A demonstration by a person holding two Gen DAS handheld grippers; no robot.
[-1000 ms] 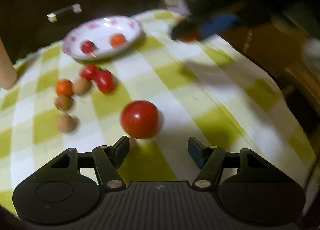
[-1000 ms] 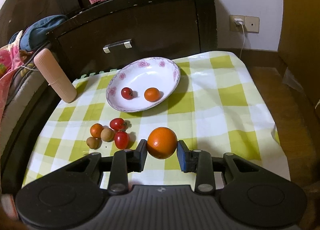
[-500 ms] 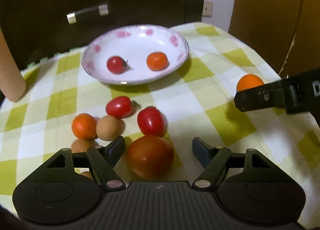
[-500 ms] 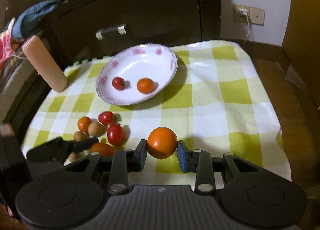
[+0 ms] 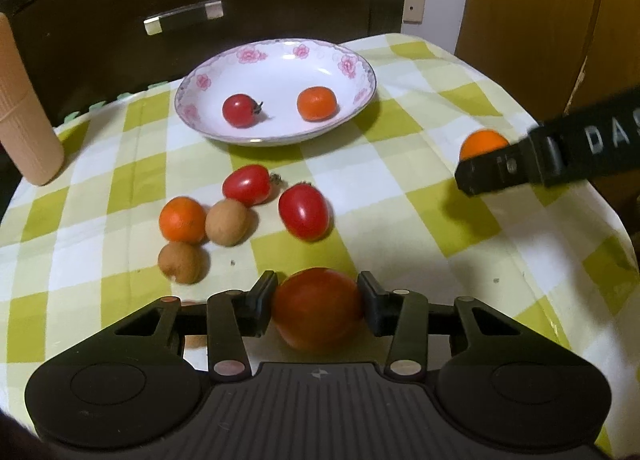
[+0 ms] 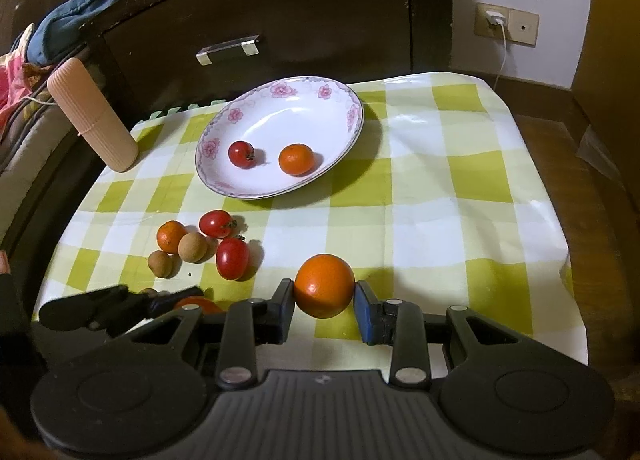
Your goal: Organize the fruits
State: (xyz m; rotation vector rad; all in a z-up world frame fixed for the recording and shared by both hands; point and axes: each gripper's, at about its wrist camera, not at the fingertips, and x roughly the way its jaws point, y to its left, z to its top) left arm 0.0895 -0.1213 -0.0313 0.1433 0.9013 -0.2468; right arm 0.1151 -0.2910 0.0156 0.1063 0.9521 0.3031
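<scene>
My left gripper [image 5: 317, 294] is closing its jaws on a big red tomato [image 5: 318, 314]; both pads touch its sides. My right gripper [image 6: 324, 298] is shut on an orange [image 6: 324, 285] just above the checked cloth. Seen from the left wrist, that orange [image 5: 482, 143] peeks over the right gripper's finger at the right. A flowered white plate [image 5: 362, 74] at the back holds a cherry tomato [image 5: 239, 111] and a small orange [image 5: 317, 103]. Between plate and grippers lie two cherry tomatoes [image 5: 246, 185], a small orange [image 5: 183, 220] and two brown longans [image 5: 227, 223].
A beige ribbed cylinder [image 6: 94, 116] leans at the table's back left. A dark cabinet with a metal handle [image 6: 228, 50] stands right behind the table. The checked cloth [image 6: 440, 196] drops off at the right edge; a wall socket [image 6: 494, 20] with a cable is beyond.
My left gripper moved forward until the big tomato sat between its fingers, then the jaws closed in on it. The right gripper kept the orange and barely shifted.
</scene>
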